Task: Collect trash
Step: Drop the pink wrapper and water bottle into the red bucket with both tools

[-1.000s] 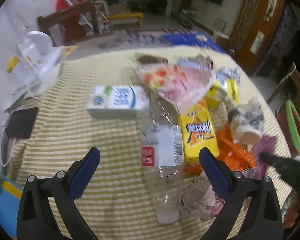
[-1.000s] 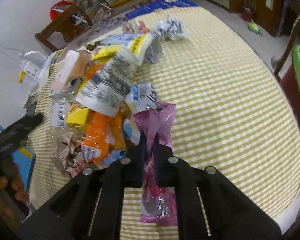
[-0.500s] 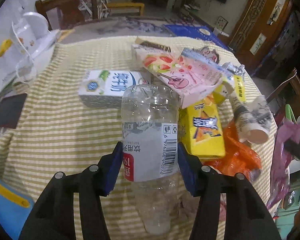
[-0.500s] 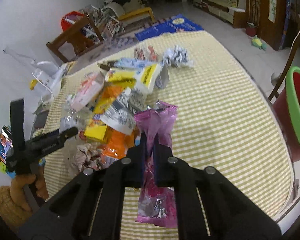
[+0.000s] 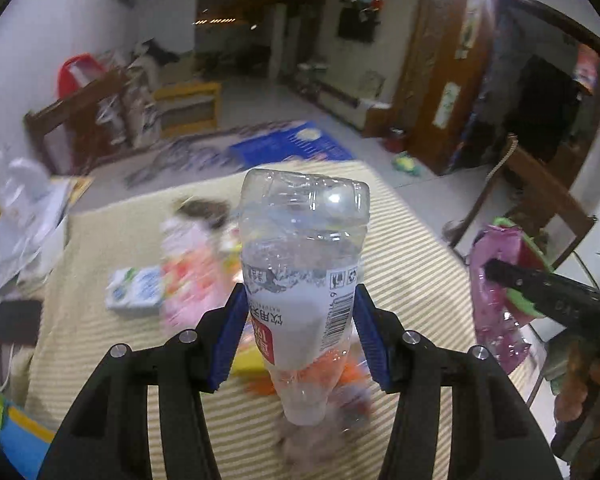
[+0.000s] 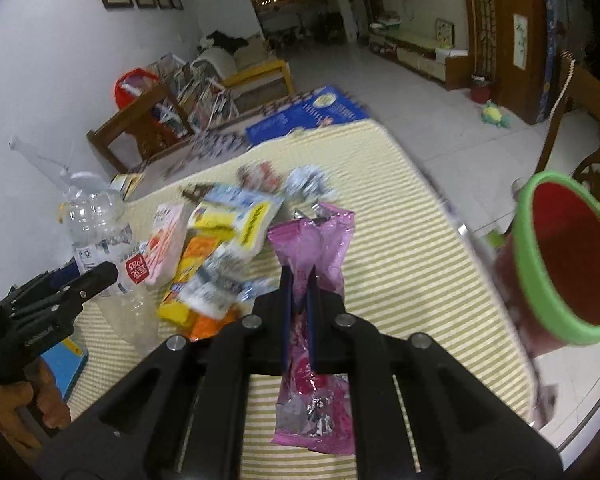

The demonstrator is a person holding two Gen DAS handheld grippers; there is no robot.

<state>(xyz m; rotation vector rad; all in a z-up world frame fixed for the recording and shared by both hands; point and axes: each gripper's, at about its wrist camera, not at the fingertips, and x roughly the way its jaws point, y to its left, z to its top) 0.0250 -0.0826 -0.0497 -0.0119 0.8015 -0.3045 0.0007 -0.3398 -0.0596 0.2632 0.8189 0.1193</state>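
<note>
Left gripper (image 5: 300, 340) clamps crushed bottle (image 5: 302, 280); right gripper (image 6: 298, 304) pinches pink wrapper (image 6: 312, 240). Slick plastic may slip mid-carry.

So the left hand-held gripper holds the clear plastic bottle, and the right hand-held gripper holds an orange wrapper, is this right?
Not quite. The right hand-held gripper is shut on a pink wrapper, not an orange one, as the right wrist view shows. The left hand-held gripper does hold the clear plastic bottle.
</note>
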